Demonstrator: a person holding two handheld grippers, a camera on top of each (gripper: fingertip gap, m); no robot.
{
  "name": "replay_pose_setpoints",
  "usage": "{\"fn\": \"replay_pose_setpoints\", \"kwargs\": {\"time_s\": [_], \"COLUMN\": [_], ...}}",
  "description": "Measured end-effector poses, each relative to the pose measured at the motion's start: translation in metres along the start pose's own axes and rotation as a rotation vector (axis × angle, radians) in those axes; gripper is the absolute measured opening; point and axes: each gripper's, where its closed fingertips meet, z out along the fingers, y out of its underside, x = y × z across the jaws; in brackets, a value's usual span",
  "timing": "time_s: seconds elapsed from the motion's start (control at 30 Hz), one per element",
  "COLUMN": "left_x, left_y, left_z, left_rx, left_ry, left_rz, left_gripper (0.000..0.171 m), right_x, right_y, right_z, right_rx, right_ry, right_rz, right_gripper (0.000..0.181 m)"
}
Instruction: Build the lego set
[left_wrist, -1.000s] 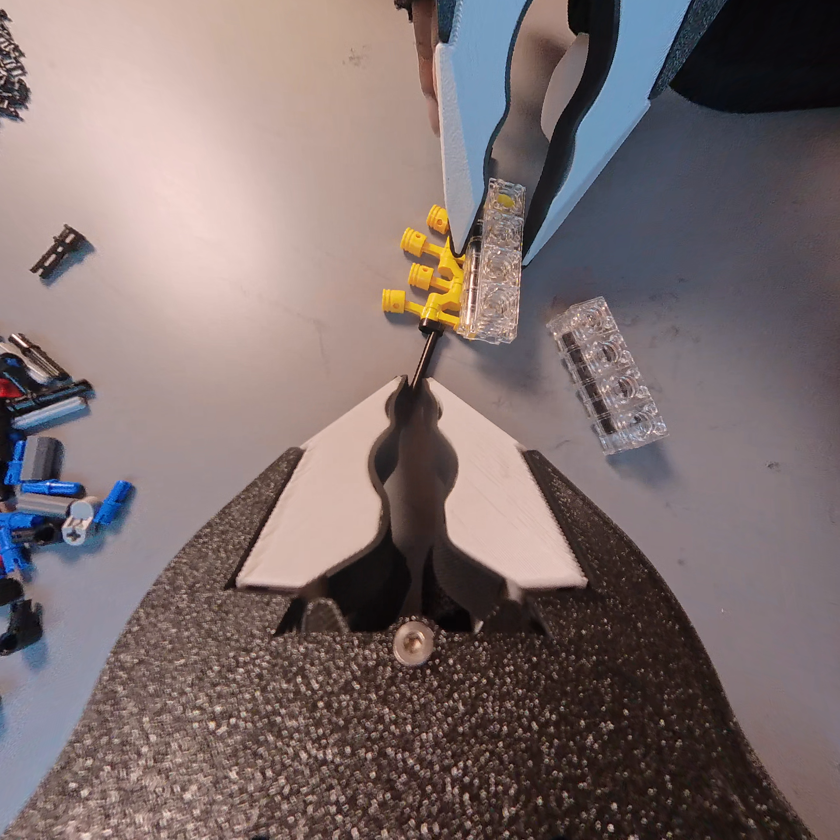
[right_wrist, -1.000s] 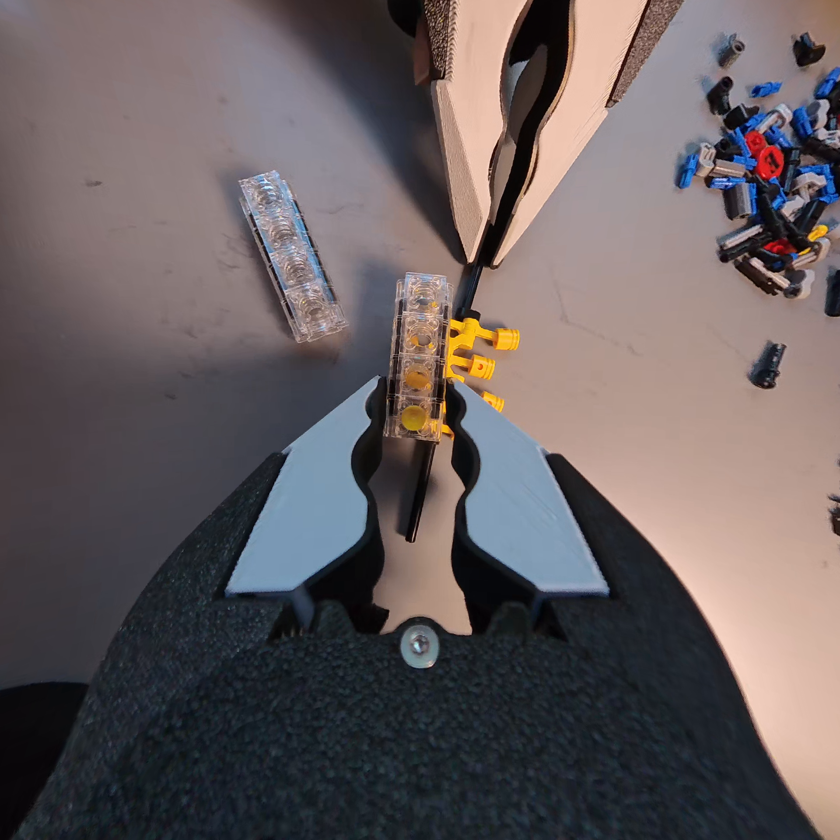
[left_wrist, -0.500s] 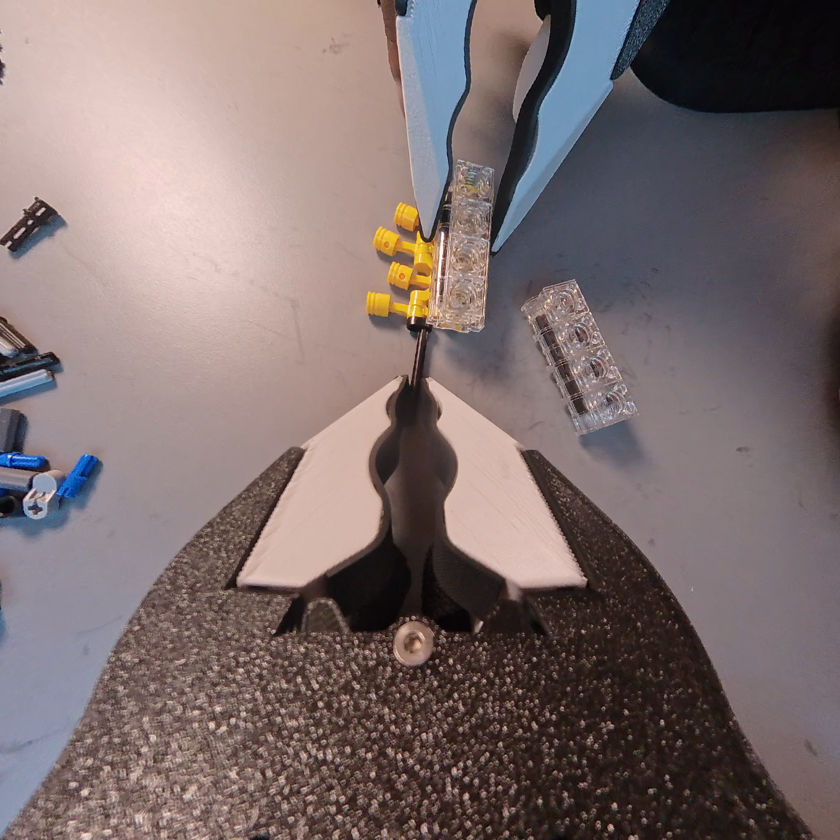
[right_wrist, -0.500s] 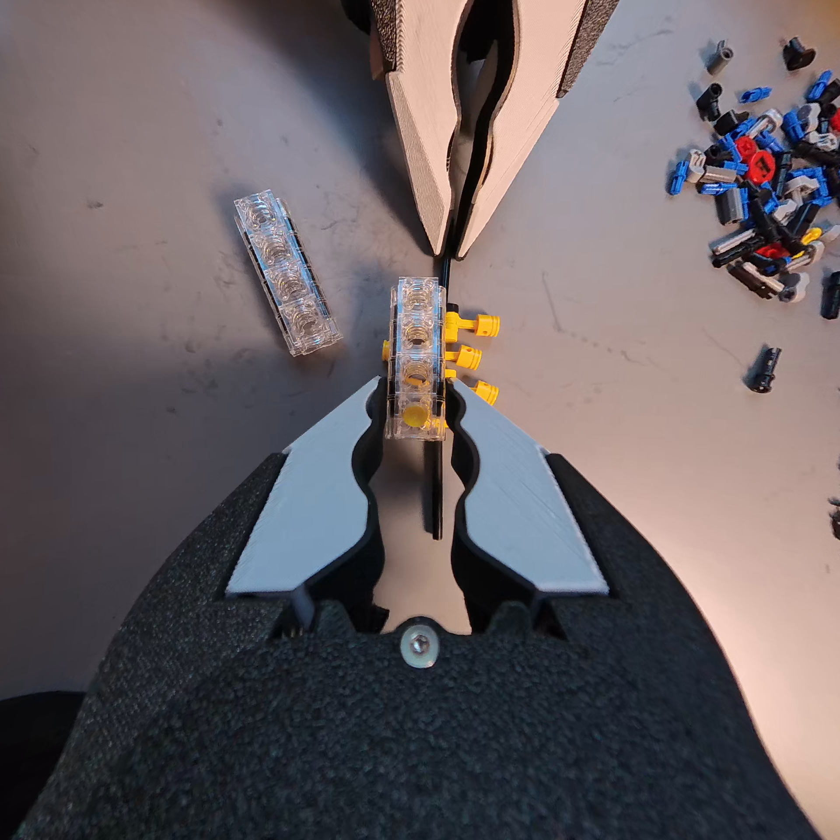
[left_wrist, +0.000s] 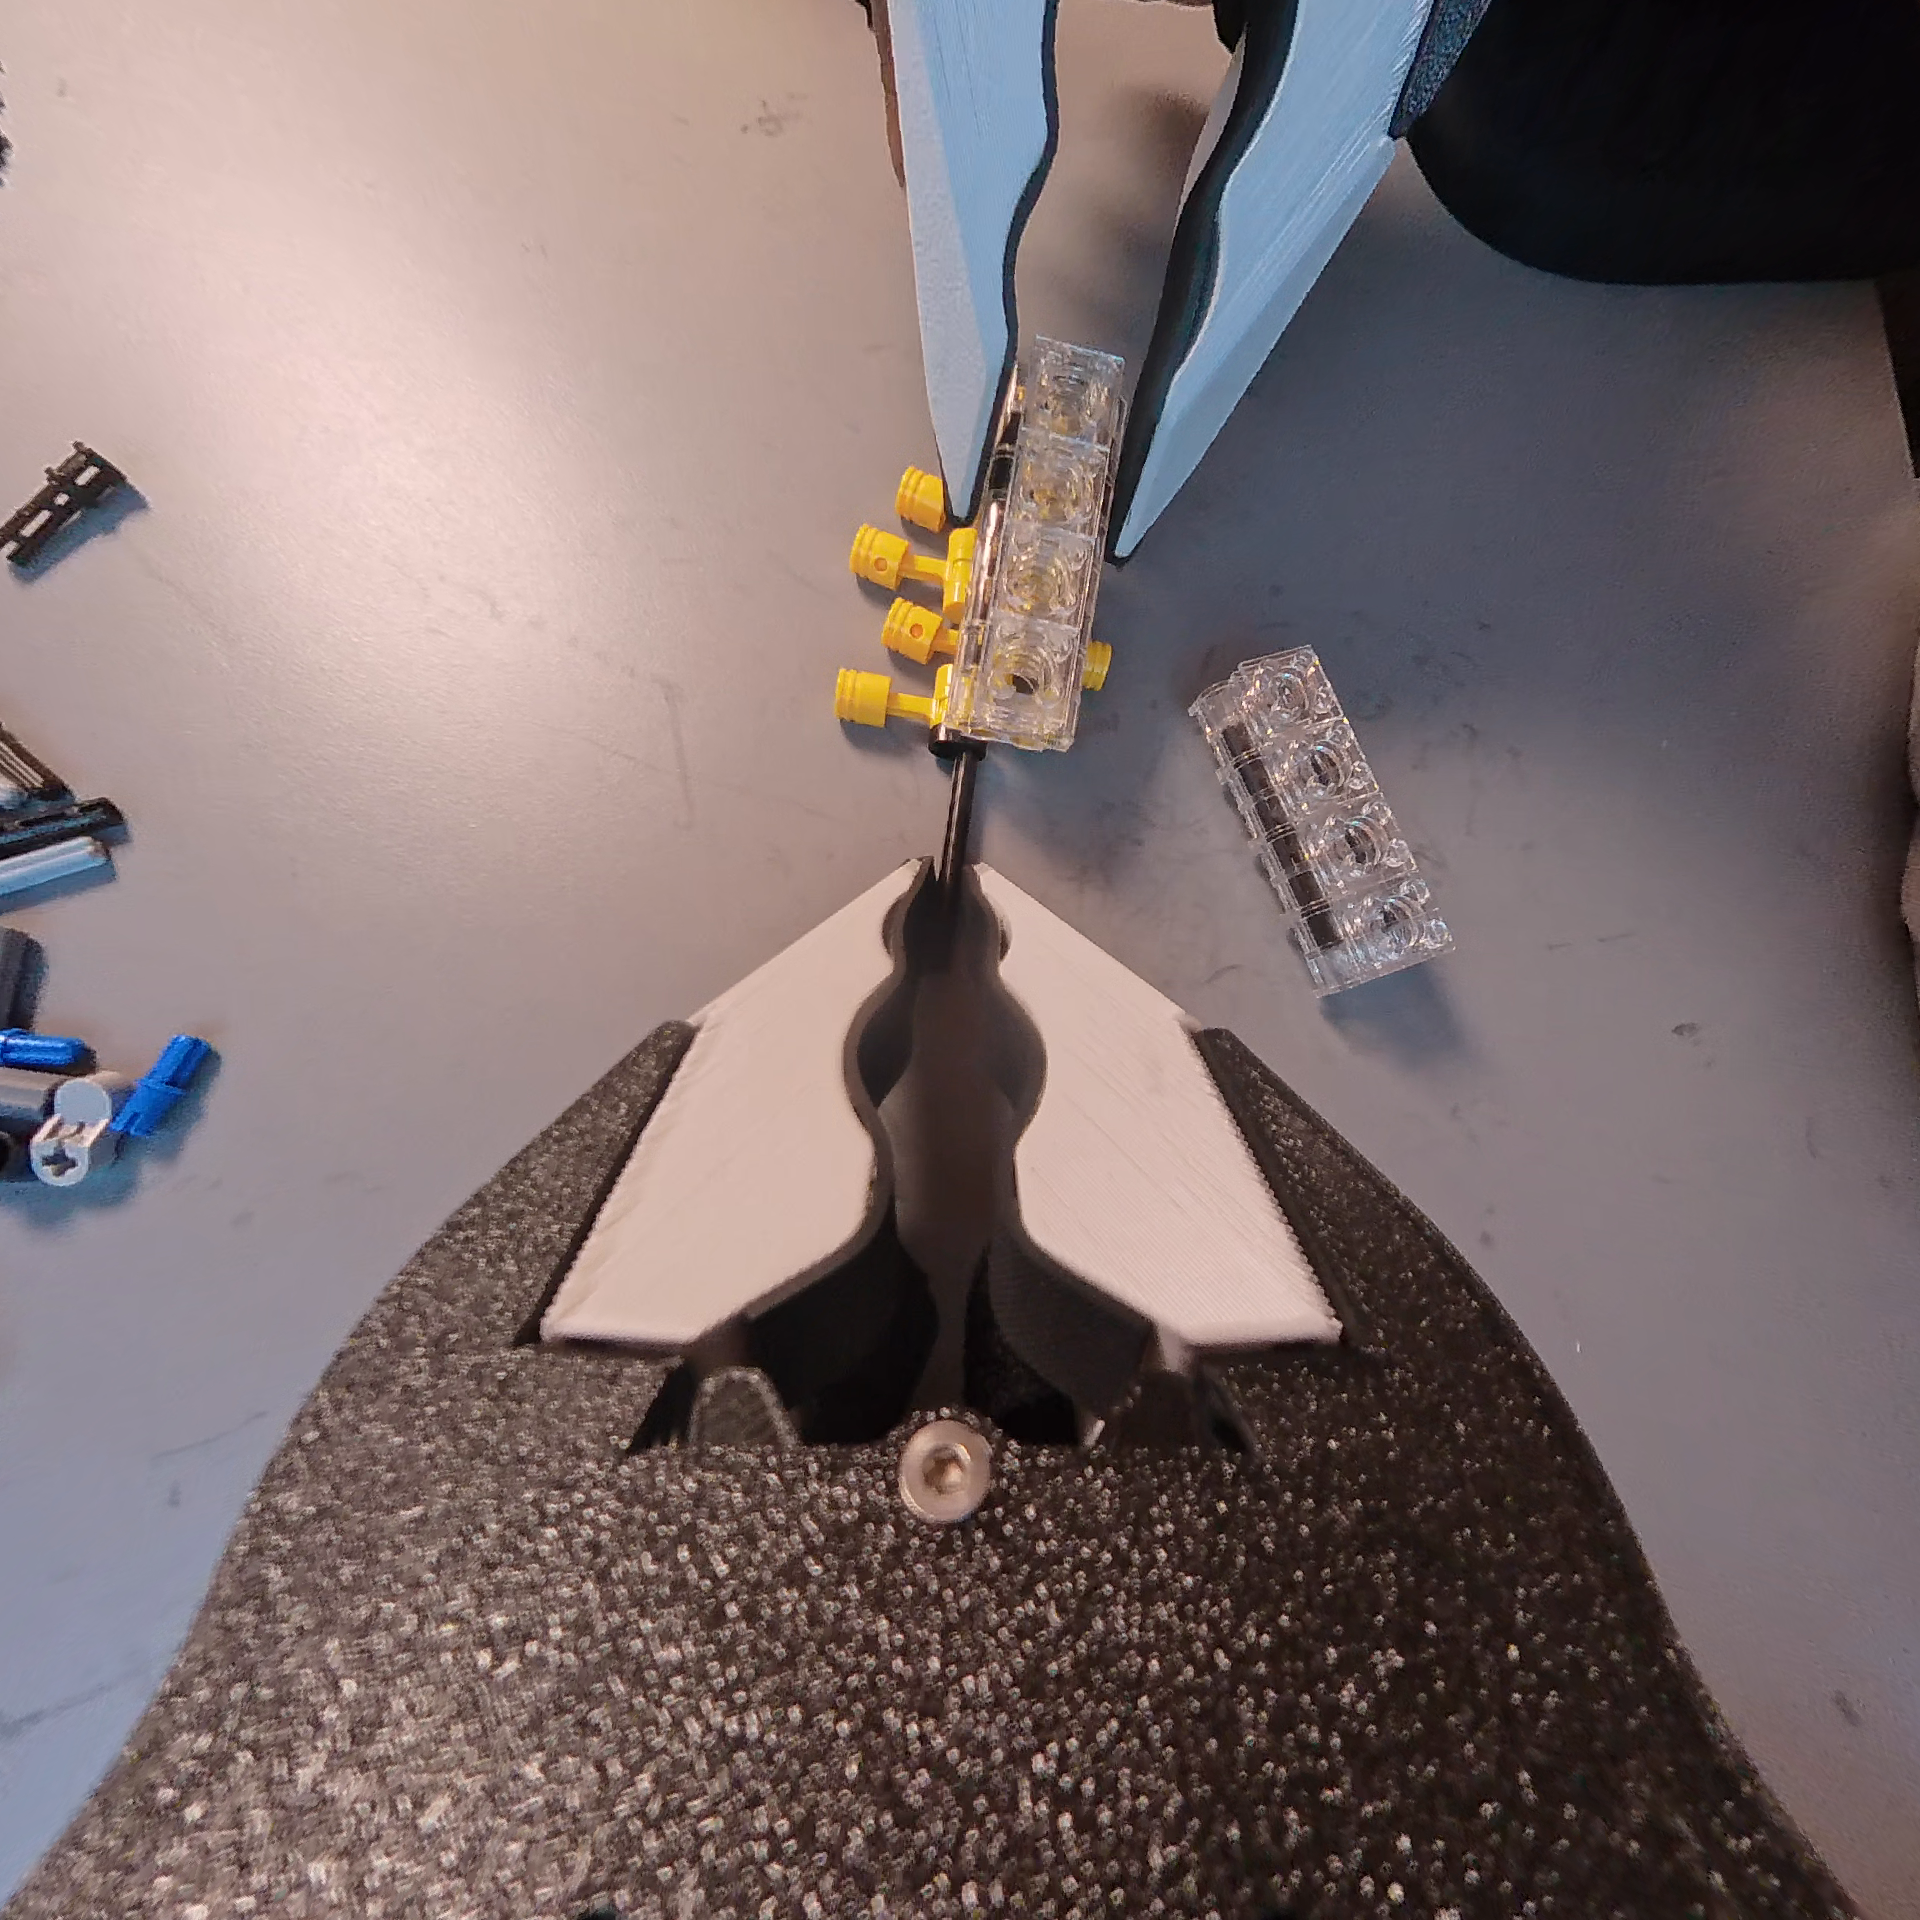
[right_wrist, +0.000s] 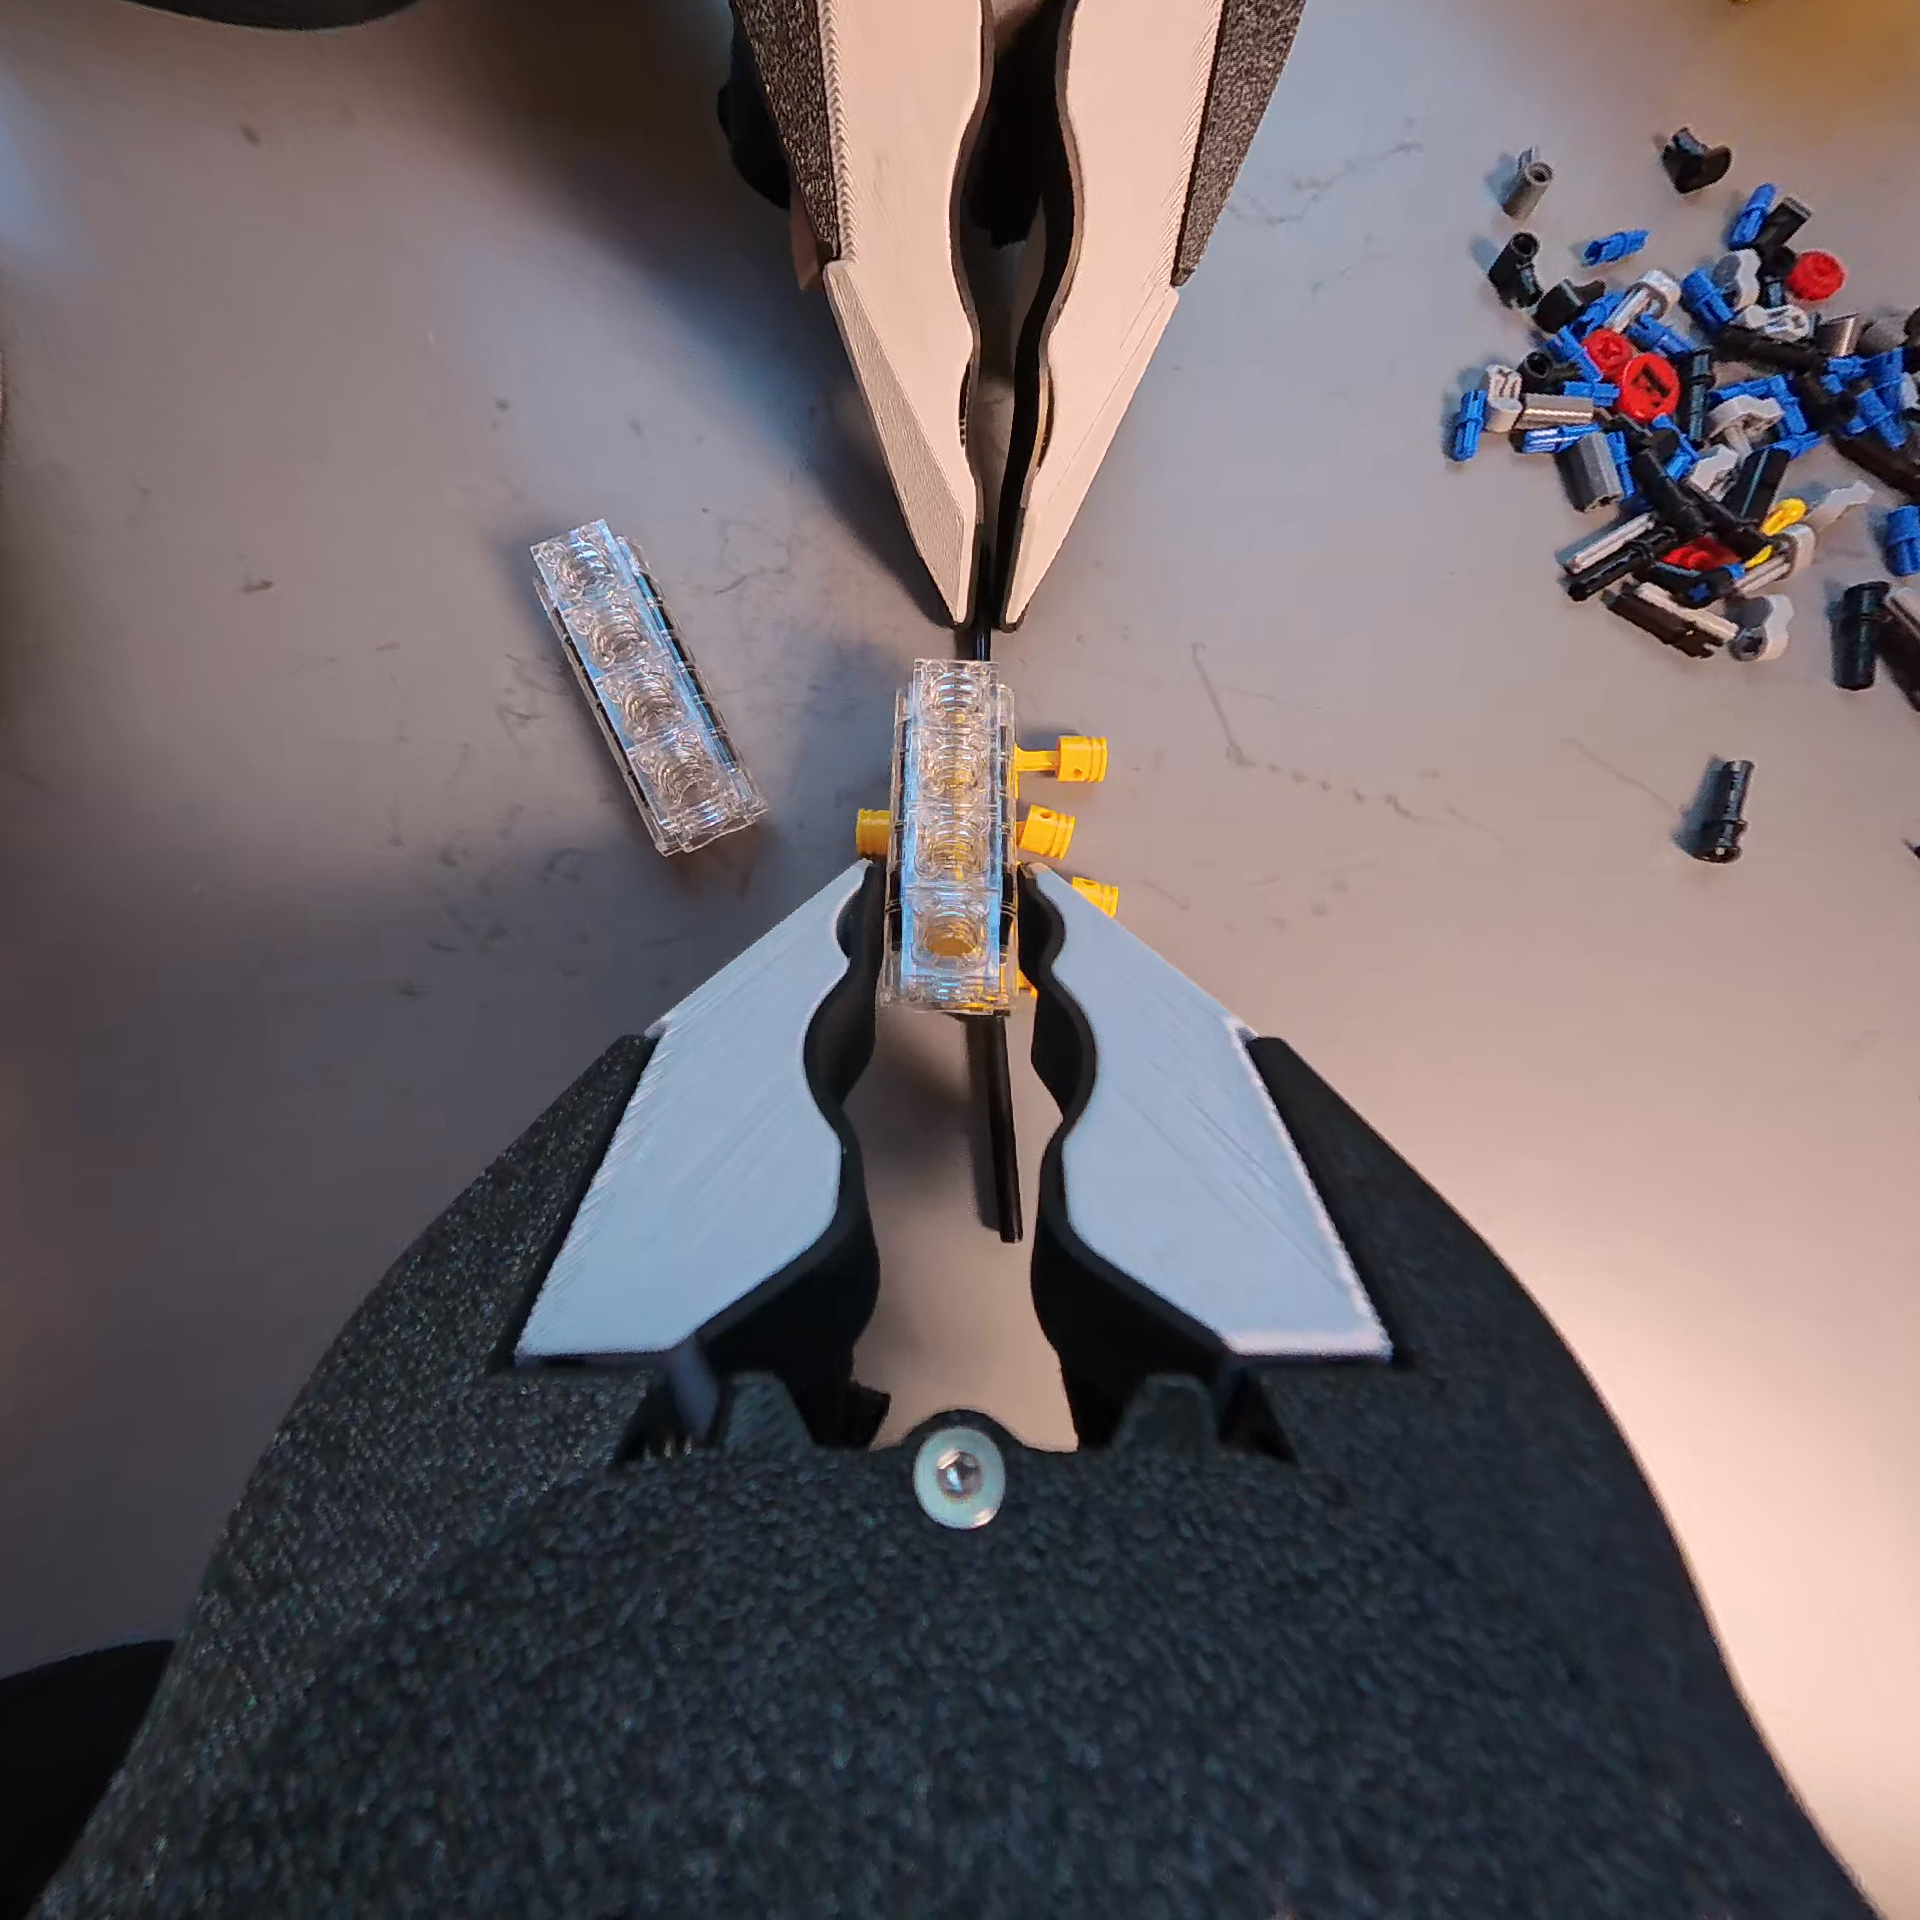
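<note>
a loose clear brick, four studs long and glassy, lies flat on the scuffed grey surface left of the work. the right claw, with ribbed pale fingers and a grainy black body, clenches the near end of a second clear brick whose yellow pistons poke out sideways. a thin black axle runs through that assembly; the left claw is pinched tight on its far end. toward the surface's right edge sits a heap of small blue, black, grey and red pins.
</note>
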Motion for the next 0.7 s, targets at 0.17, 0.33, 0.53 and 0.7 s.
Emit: {"fn": "replay_pose_setpoints", "kwargs": {"time_s": [0.17, 0.33, 0.53, 0.7], "left_x": [0.000, 0.000, 0.000, 0.000], "left_y": [0.000, 0.000, 0.000, 0.000], "left_z": [0.000, 0.000, 0.000, 0.000], "left_rx": [0.004, 0.004, -0.003, -0.006], "left_ry": [0.004, 0.000, -0.012, -0.021], "left_rz": [-0.004, 0.005, 0.021, 0.031], "left_gripper": [0.004, 0.004, 0.004, 0.004], "right_x": [-0.001, -0.003, -0.006, -0.005], "right_y": [0.000, 0.001, 0.006, 0.013], "right_z": [0.000, 0.001, 0.004, 0.006], "right_rx": [0.002, -0.015, -0.059, -0.089], "right_ry": [-0.003, -0.015, -0.003, 0.019], "right_rz": [-0.005, -0.028, -0.071, -0.084], "right_gripper": [0.024, 0.024, 0.025, 0.025]}}
